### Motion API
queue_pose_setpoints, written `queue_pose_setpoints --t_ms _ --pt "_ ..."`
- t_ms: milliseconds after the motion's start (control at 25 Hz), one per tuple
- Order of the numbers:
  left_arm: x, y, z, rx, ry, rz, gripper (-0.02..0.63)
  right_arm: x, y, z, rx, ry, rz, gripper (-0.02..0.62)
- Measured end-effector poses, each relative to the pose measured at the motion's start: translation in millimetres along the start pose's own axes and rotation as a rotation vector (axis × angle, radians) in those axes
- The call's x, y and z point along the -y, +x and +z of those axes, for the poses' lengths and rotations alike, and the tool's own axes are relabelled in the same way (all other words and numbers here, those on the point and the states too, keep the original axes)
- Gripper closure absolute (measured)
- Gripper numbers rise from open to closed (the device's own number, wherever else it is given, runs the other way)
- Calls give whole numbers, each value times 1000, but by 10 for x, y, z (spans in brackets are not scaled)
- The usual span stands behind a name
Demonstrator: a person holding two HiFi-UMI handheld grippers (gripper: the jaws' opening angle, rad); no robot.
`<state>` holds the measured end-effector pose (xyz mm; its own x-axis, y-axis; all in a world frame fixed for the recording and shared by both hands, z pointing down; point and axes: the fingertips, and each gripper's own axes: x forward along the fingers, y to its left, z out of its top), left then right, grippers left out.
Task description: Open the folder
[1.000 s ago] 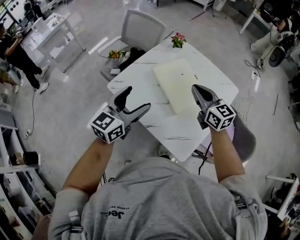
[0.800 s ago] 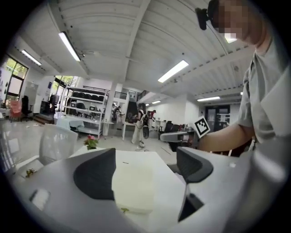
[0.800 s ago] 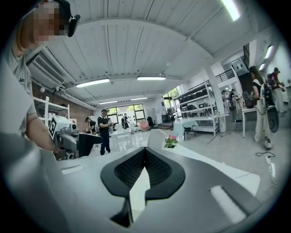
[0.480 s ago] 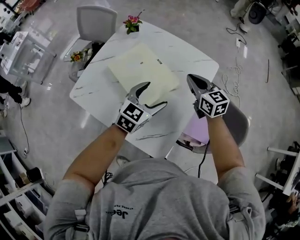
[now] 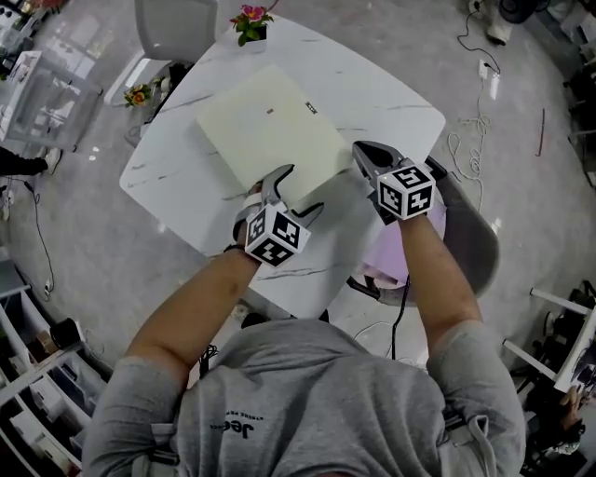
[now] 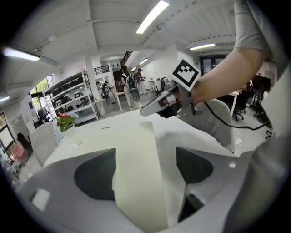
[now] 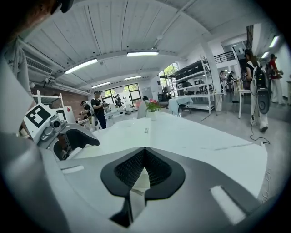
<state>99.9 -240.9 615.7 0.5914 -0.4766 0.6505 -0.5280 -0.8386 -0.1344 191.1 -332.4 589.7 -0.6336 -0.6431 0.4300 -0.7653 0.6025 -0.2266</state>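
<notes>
A pale cream folder (image 5: 270, 126) lies flat and closed on the white marble table (image 5: 391, 102). My left gripper (image 5: 298, 192) is open at the folder's near edge. In the left gripper view the folder (image 6: 136, 182) runs between the two dark pads (image 6: 95, 175) of that gripper (image 6: 144, 168), and I cannot tell whether they touch it. My right gripper (image 5: 363, 155) is shut with nothing in it, just off the folder's near right corner. In the right gripper view its jaws (image 7: 144, 149) meet, with the folder (image 7: 132, 132) beyond them and the left gripper (image 7: 68, 136) to the left.
A small pot of pink flowers (image 5: 250, 20) stands at the table's far edge, with a grey chair (image 5: 172, 23) behind it. Another grey chair (image 5: 470, 247) with something pink on it sits at the table's near right. Cables lie on the floor at the right.
Both grippers have moved in to the folder's near edge. The left one went from the table's left side to straddle the folder's edge. The right stays shut.
</notes>
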Motion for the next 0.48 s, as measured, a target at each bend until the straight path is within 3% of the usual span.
queue_pose_setpoints --t_ms 200,320,480 --pt "-1 58 -75 -22 34 19 218 -6 140 -245 -90 2 6 592" --pt "-35 46 -107 -26 68 35 328 -6 138 -238 -81 4 9 592" --pt "-18 3 -75 -2 118 47 341 2 128 -231 -71 28 5 592"
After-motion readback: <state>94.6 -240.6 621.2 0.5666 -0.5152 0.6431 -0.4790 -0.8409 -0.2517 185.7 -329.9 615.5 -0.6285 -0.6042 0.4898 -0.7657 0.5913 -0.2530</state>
